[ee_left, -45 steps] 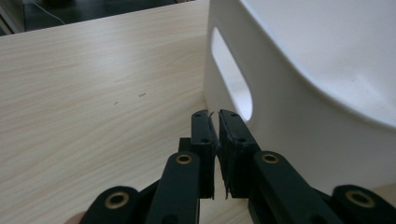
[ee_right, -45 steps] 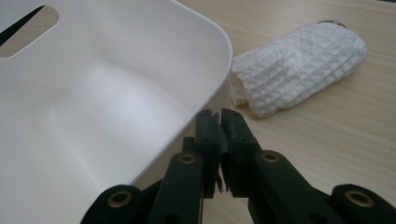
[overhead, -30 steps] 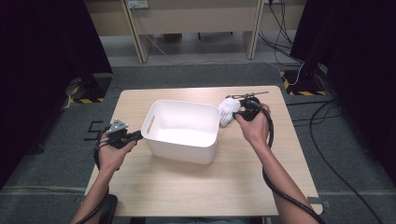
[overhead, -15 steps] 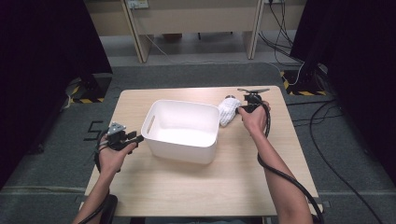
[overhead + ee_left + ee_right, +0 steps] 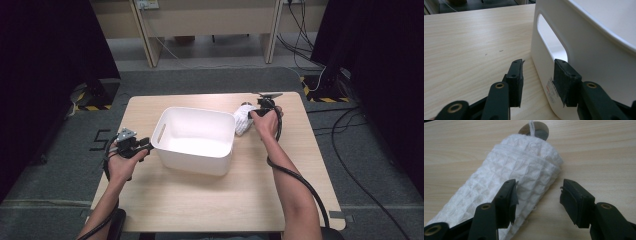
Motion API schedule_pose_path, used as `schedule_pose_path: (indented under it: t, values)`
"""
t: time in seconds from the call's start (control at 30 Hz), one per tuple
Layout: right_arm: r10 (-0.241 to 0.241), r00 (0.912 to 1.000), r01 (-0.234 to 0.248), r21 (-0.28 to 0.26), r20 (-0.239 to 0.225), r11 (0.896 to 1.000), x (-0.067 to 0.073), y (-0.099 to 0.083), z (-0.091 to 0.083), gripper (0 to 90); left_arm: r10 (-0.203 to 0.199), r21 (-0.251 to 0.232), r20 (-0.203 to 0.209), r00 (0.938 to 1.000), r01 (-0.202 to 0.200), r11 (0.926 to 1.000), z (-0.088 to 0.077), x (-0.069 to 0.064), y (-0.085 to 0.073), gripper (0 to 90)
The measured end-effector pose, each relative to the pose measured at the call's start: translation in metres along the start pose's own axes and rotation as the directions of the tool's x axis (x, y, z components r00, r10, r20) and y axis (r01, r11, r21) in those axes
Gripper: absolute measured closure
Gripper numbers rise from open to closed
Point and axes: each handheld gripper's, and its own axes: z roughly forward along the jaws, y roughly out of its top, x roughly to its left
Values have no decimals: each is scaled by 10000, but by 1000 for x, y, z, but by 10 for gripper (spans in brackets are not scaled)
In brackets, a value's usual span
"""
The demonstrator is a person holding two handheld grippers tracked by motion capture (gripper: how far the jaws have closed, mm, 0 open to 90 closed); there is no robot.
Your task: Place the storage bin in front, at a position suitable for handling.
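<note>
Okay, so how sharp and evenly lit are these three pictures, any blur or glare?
High view: soft and low in detail, pale wooden table evenly lit, surroundings dark. Left gripper view: wood grain crisp, the near wall of the white plastic bin bright with no hard glare, black jaws slightly soft. Right gripper view: the rolled white waffle-weave towel sharp, its near end and the jaw bases blurred.

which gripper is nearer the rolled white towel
Right. The right gripper is at the rolled white towel, jaws open over it; the left gripper sits across the white bin, by its handle side.
</note>
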Motion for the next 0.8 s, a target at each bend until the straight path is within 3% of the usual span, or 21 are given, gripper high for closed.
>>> schedule_pose_path:
  t: [0.1, 0.17, 0.27, 0.4, 0.63, 0.8]
  values:
    - [2, 10000, -1, -49, 81, 10000, 2, 1, 2, 459, -19, 11, -59, 10000, 19, 10000, 6, 4, 1, 613]
    - [8, 9998, -6, -117, 212, 9999, 3, 3, 1, 458, 66, -30, 126, 9999, -65, 10000, 9, 4, 1, 634]
    - [68, 9998, -66, -117, 182, 9999, 6, 5, 2, 447, 399, 47, 198, 9990, -400, 9992, 9, -1, -1, 674]
    - [113, 9998, -113, -51, 174, 9999, 9, 5, 6, 440, 665, 81, 121, 9977, -666, 9977, 7, -4, -1, 668]
    - [230, 9996, -230, -34, 178, 9997, 9, 8, 8, 435, 1218, 210, 360, 9919, -1226, 9922, -3, -18, -3, 656]
    - [373, 9993, -373, 63, 98, 9993, 12, 8, 12, 428, 1269, 300, 543, 9904, -1286, 9912, -4, -23, -8, 639]
